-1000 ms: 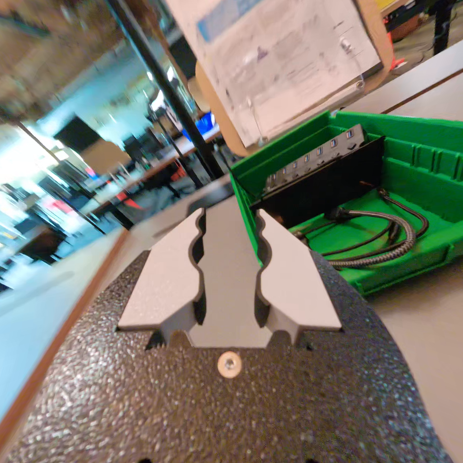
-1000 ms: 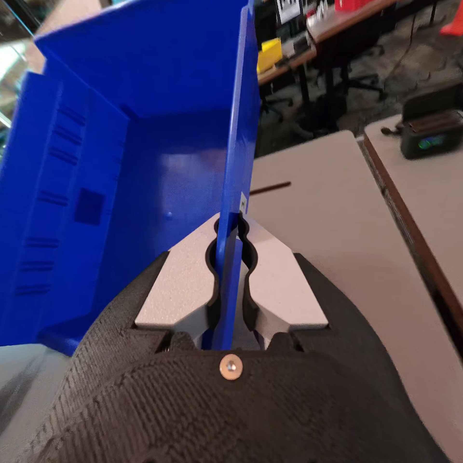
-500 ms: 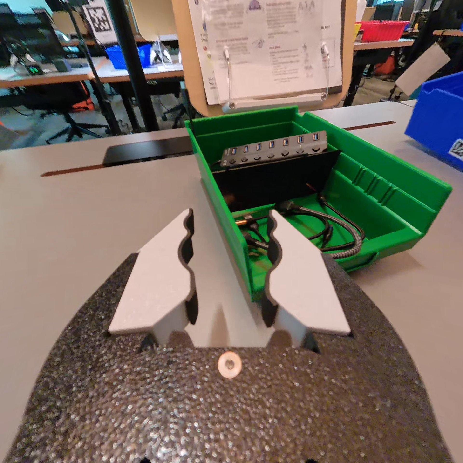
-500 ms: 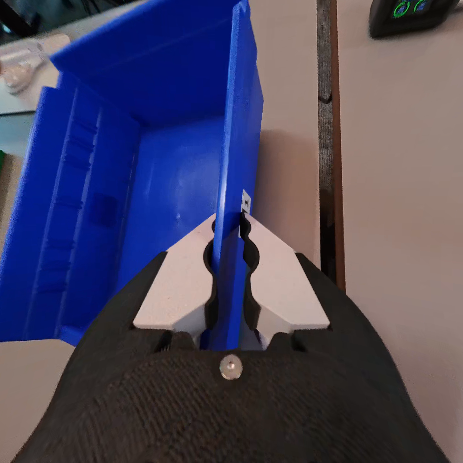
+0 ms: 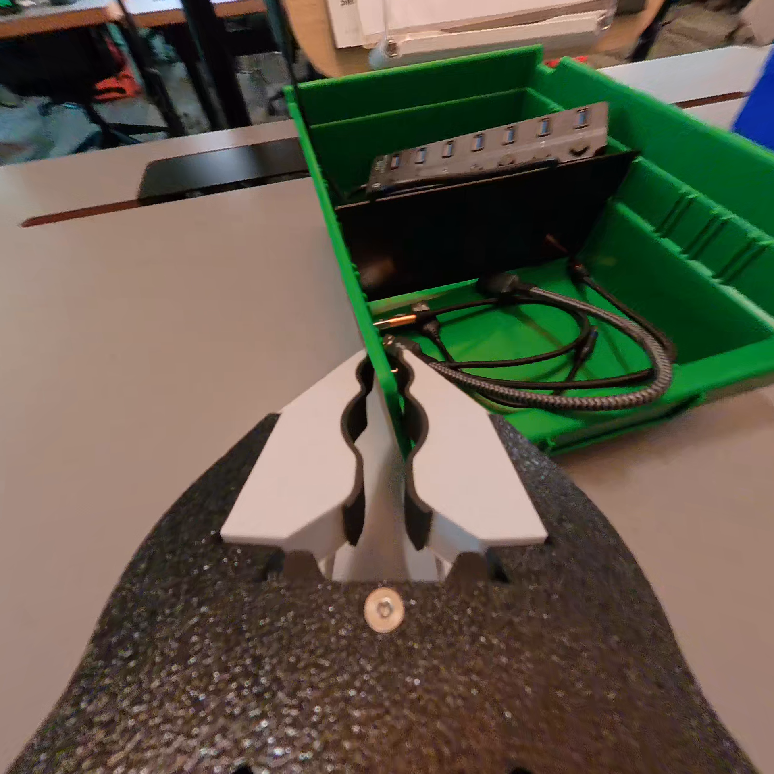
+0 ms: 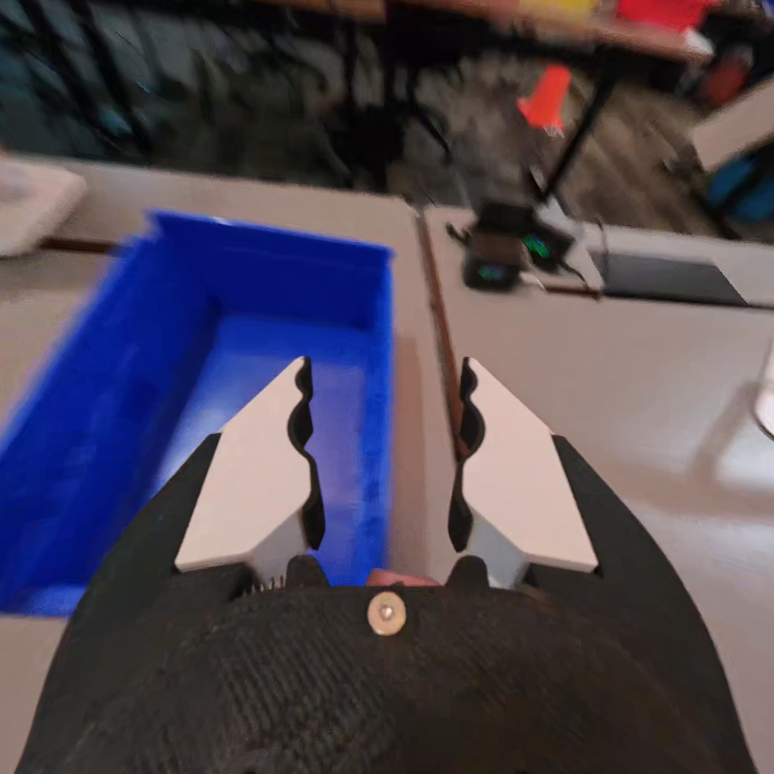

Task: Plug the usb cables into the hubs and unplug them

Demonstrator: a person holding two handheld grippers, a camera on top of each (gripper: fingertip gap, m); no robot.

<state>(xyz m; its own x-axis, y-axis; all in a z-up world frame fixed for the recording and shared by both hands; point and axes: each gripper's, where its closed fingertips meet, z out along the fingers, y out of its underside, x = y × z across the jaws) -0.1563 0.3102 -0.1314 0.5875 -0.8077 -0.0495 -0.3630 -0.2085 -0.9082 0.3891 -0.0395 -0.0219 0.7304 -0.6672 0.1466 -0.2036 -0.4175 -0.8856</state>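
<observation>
A green bin [image 5: 691, 176] sits on the grey table. A grey USB hub [image 5: 490, 150] with a row of ports leans behind a black divider [image 5: 481, 238] inside it. Several black and braided USB cables [image 5: 586, 360] lie loose in the bin's front part. My left gripper [image 5: 387, 368] is shut on the bin's left wall [image 5: 335, 226] near its front corner. My right gripper [image 6: 385, 364] is open and empty above the right wall of an empty blue bin [image 6: 138, 356], which sits on the table.
A board with papers [image 5: 460, 25] stands behind the green bin. A dark cut-out [image 5: 218, 167] lies in the table left of it. A small black device with green lights [image 6: 498, 255] and a flat dark device [image 6: 666, 276] sit on the neighbouring table.
My left gripper moved in and closed on the green bin's left wall. My right gripper let go of the blue bin's wall, opened wide and pulled back; the blue bin now rests on the table.
</observation>
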